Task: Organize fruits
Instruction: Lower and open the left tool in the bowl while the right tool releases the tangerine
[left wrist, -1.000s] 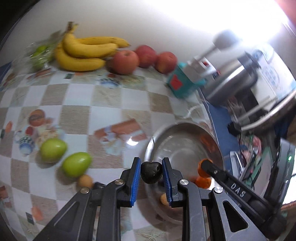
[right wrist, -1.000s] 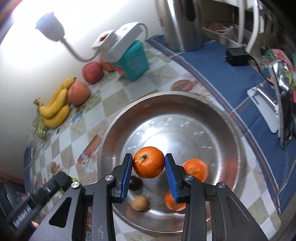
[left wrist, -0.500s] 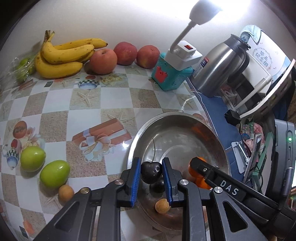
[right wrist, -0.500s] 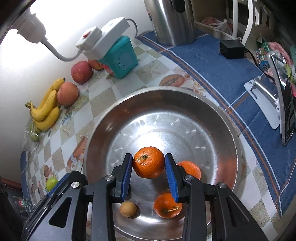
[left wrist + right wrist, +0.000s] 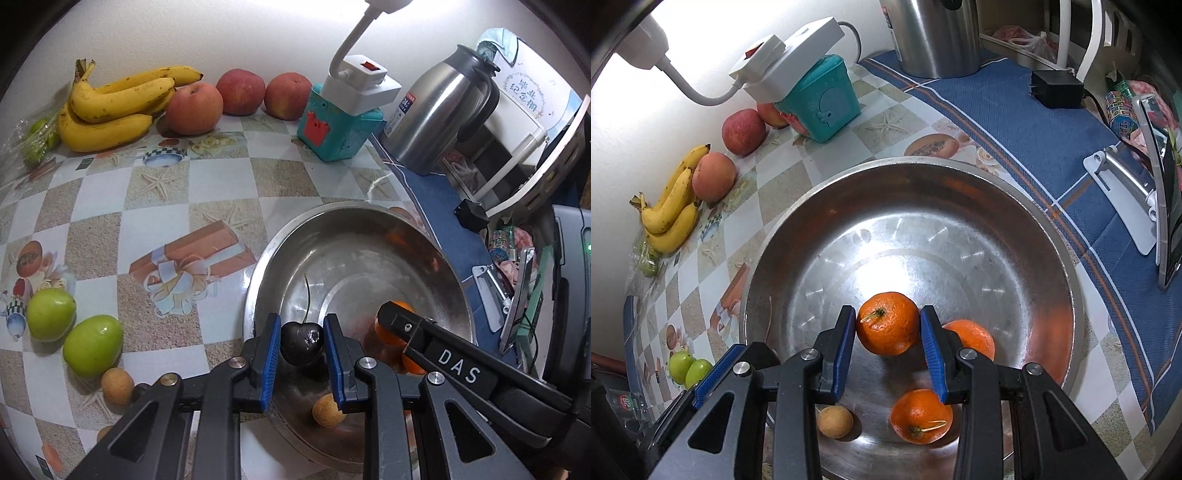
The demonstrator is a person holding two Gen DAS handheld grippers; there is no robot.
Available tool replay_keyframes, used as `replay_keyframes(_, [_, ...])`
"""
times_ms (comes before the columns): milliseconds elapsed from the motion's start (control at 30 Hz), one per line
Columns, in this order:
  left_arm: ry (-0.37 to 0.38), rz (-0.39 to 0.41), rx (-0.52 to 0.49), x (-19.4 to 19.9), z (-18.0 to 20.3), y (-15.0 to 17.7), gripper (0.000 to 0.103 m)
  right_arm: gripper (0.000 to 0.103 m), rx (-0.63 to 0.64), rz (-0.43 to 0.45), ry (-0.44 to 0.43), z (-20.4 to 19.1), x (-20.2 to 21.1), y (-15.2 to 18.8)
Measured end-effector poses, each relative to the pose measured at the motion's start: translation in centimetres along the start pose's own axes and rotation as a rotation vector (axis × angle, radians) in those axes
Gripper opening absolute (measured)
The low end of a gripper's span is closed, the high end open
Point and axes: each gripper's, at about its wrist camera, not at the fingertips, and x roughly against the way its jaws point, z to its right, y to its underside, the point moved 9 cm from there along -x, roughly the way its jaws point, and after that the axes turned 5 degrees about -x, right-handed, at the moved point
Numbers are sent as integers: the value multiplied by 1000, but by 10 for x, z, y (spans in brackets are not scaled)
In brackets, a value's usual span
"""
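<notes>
Over the bowl [image 5: 1067,295], low in both frames, each claw pinches a fruit: the left claw [image 5: 301,345] a cherry [image 5: 301,343], the right claw [image 5: 888,325] an orange [image 5: 888,323]. Two oranges and a small brown fruit [image 5: 834,421] already lie inside. Lower each fruit close to bare metal before spreading the pads, I'd judge, so neither rolls or strikes its neighbours; mind the cherry's stem.

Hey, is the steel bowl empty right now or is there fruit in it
Not empty. The steel bowl holds two oranges and a small tan fruit on its bottom.
</notes>
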Motion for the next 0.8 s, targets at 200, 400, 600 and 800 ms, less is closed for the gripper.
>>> replay_keyframes(200, [-3, -11, 6, -3, -2, 2, 27, 38, 4, -3, 4, -1, -2, 0])
replay_keyframes(400, [-9, -16, 6, -3, -3, 2, 29, 38, 3, -5, 5, -1, -2, 0])
replay_keyframes(600, [-1, -15, 20, -3, -6, 3, 34, 39, -1, -1, 5, -1, -1, 0])
replay_keyframes(800, [3, -3, 21, 4, -5, -1, 36, 39, 14, 31, -7, -5, 10, -5])
